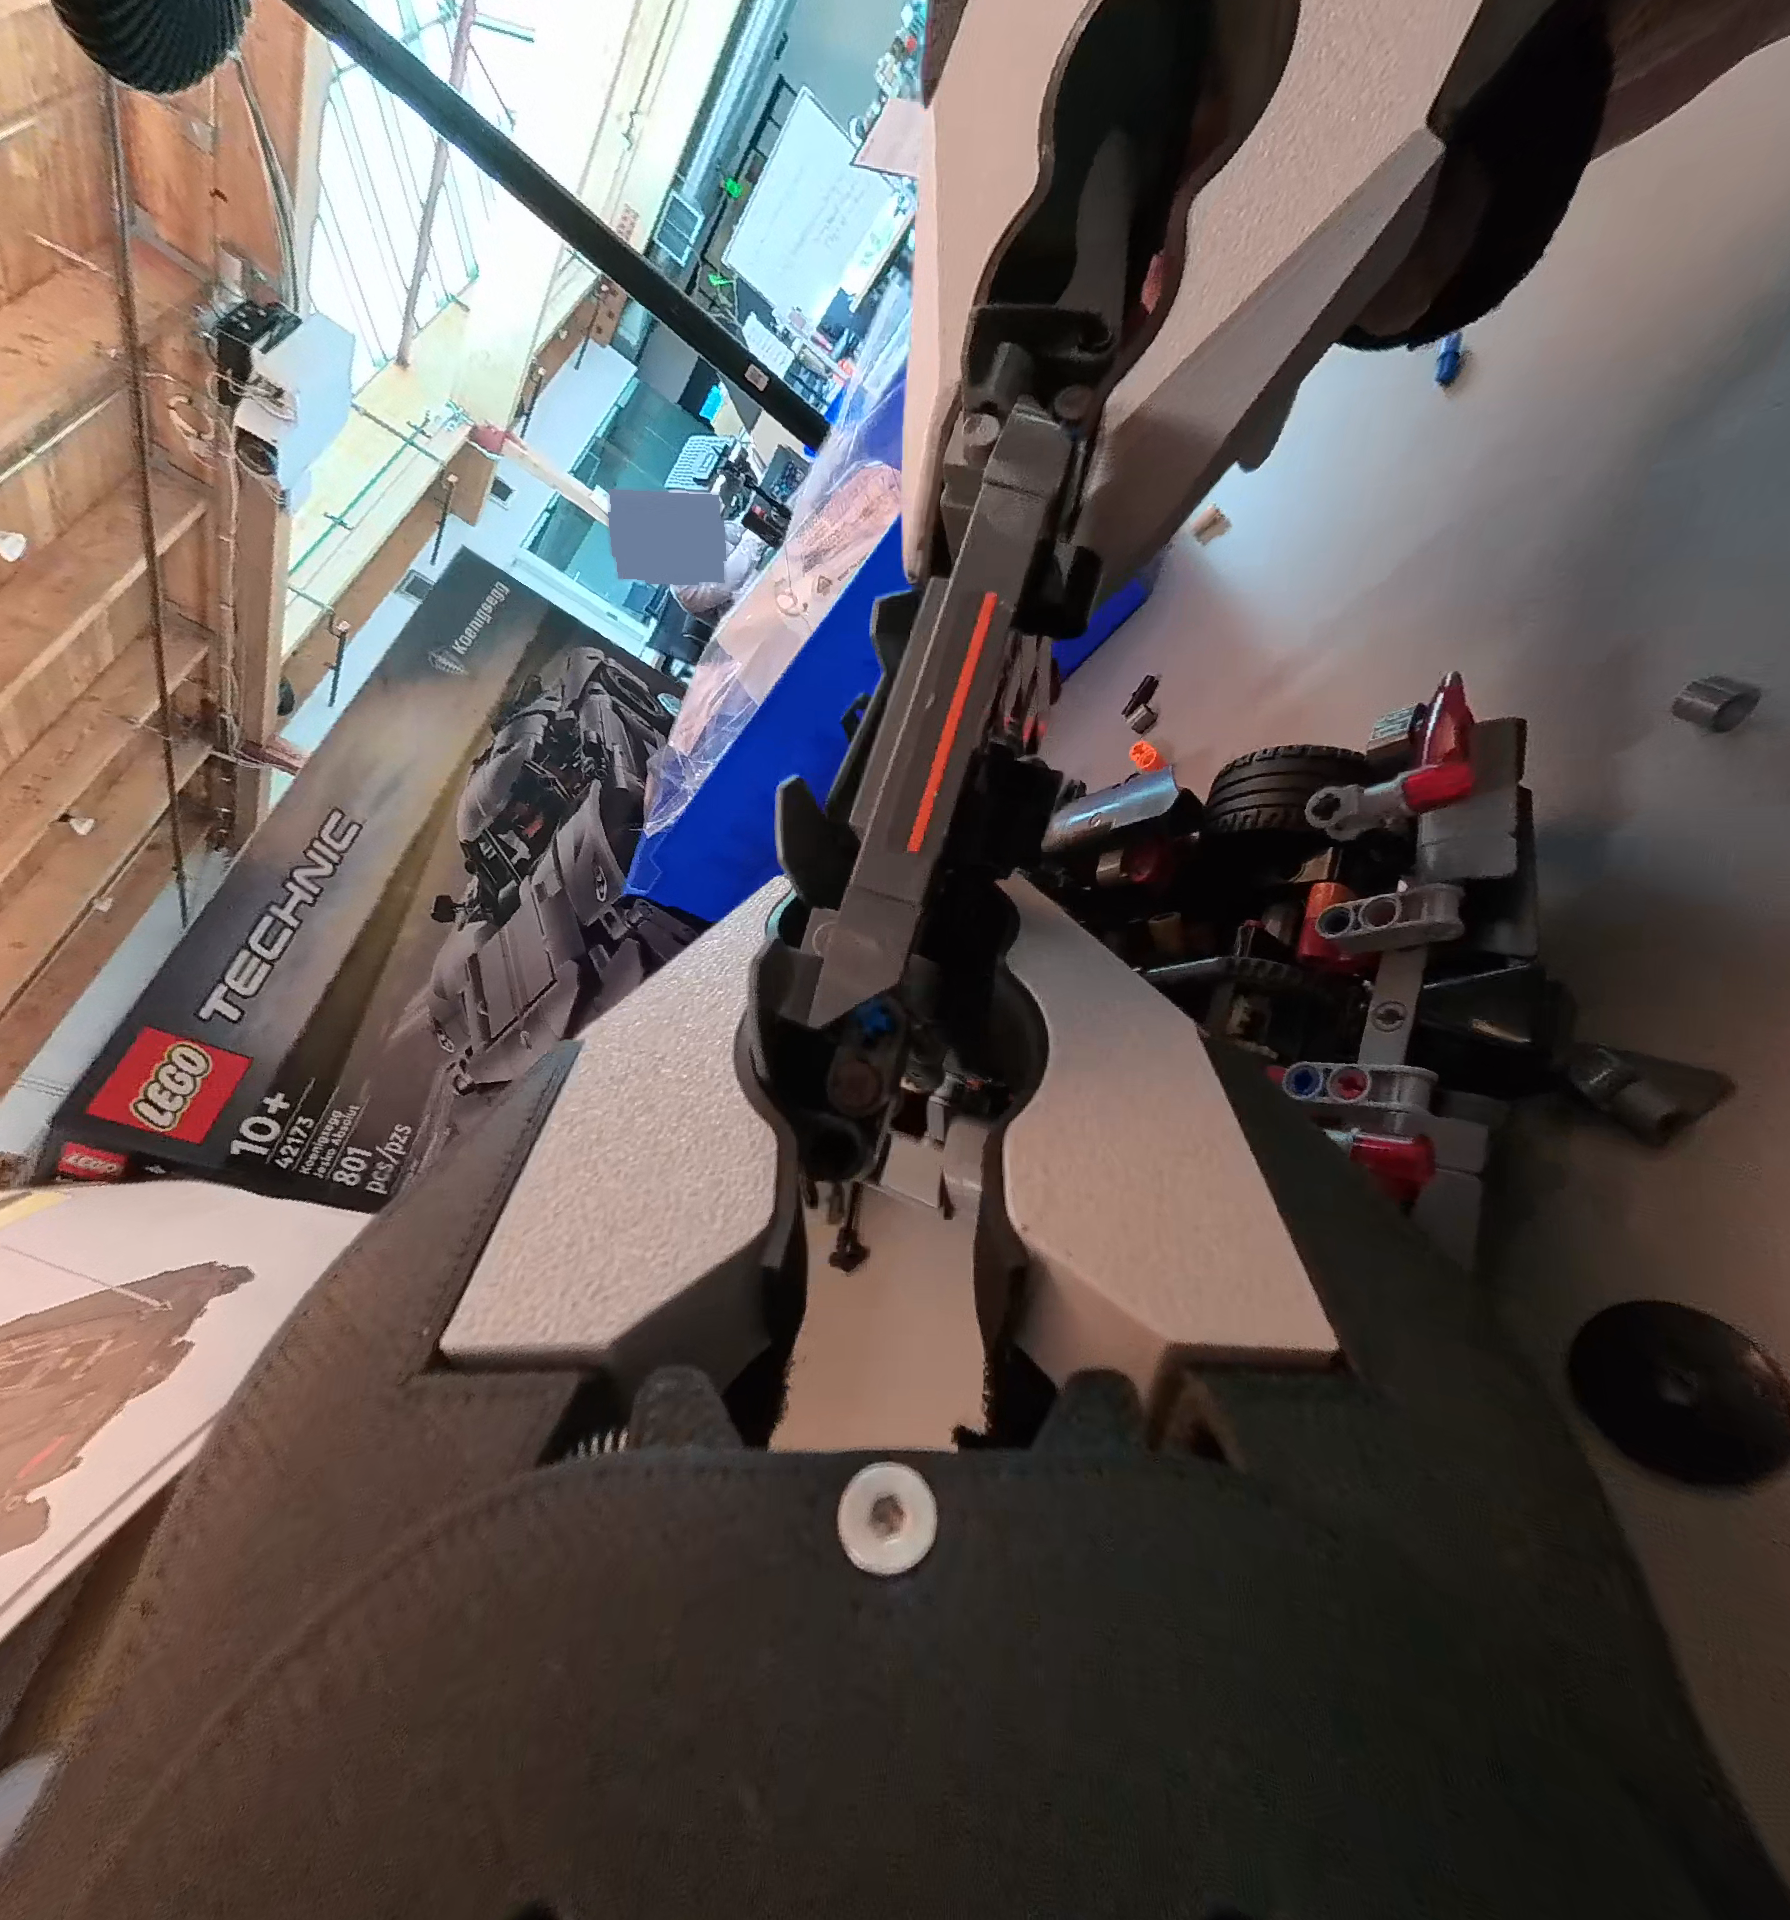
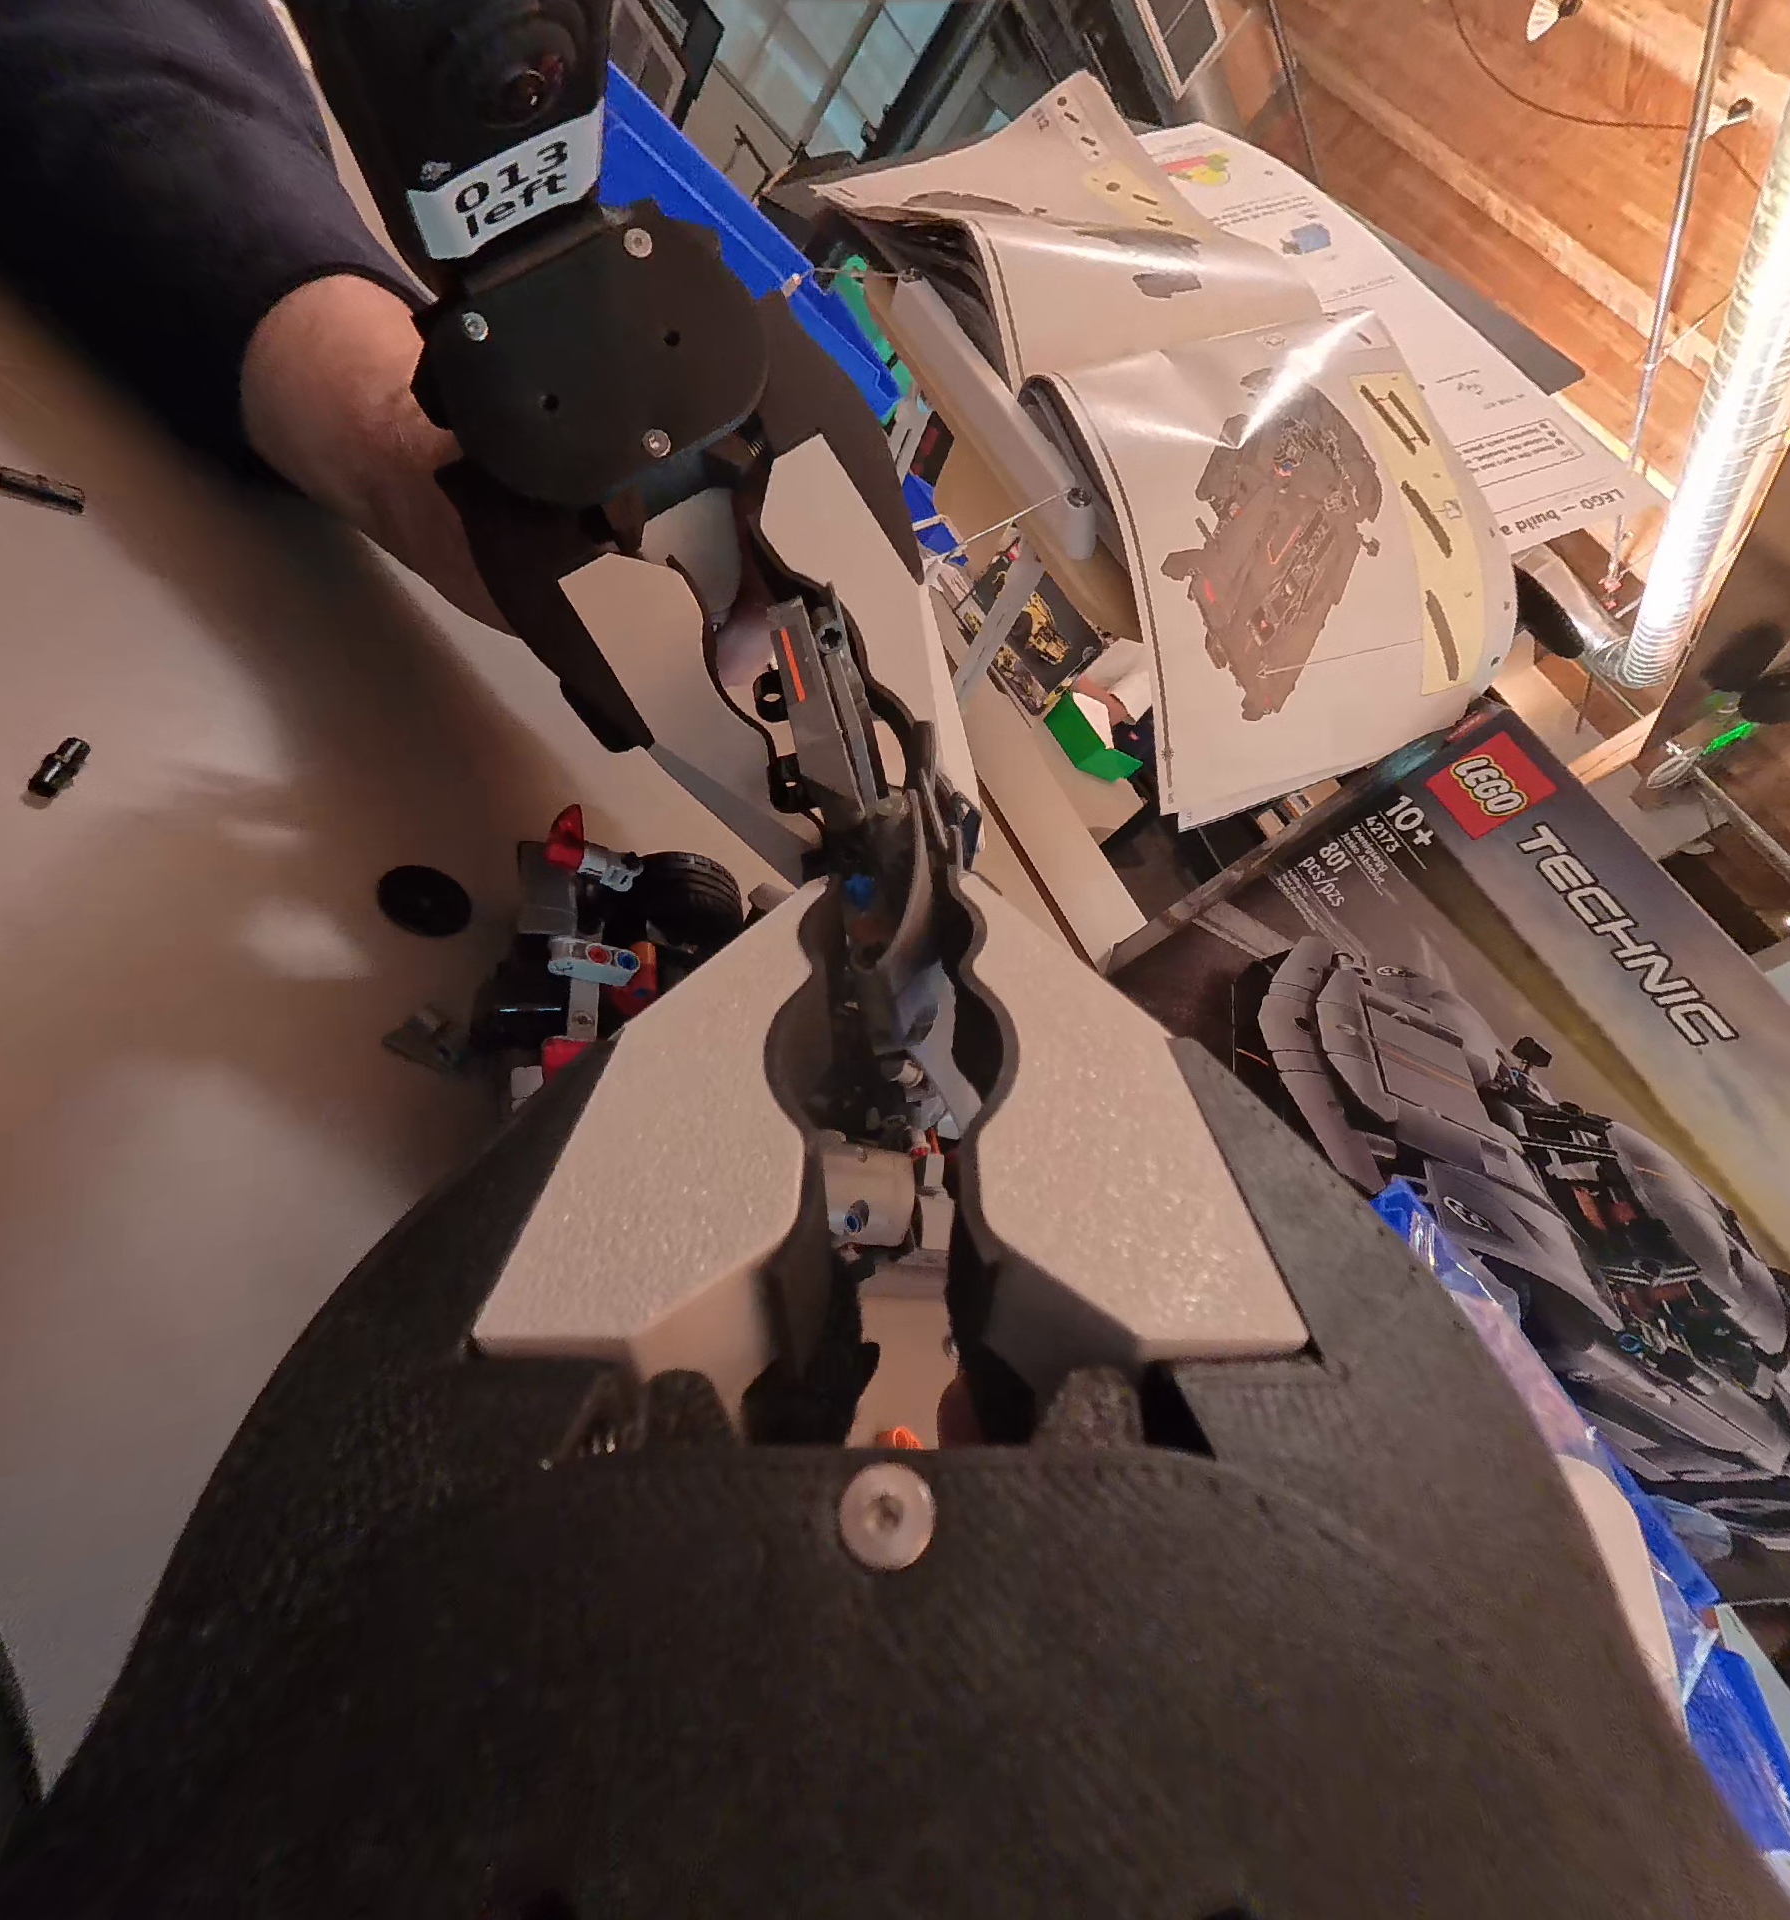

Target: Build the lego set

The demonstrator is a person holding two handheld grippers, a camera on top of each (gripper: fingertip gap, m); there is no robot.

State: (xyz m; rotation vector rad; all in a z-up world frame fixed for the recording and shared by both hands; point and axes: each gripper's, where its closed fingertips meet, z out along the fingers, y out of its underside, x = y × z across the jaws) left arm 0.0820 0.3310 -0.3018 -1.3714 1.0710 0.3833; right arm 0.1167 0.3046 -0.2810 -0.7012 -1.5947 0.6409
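Both grippers clamp 1 long grey lego sub-assembly, held above the white table.

Left gripper has its jaws narrowed onto the near end of the grey panel assembly, which bears an orange stripe; right gripper pinches the opposite end of the same piece. Partly built car chassis, with 1 black tyre and red parts, lies on the table just beyond. Set box stands behind, near an open instruction booklet on a stand.
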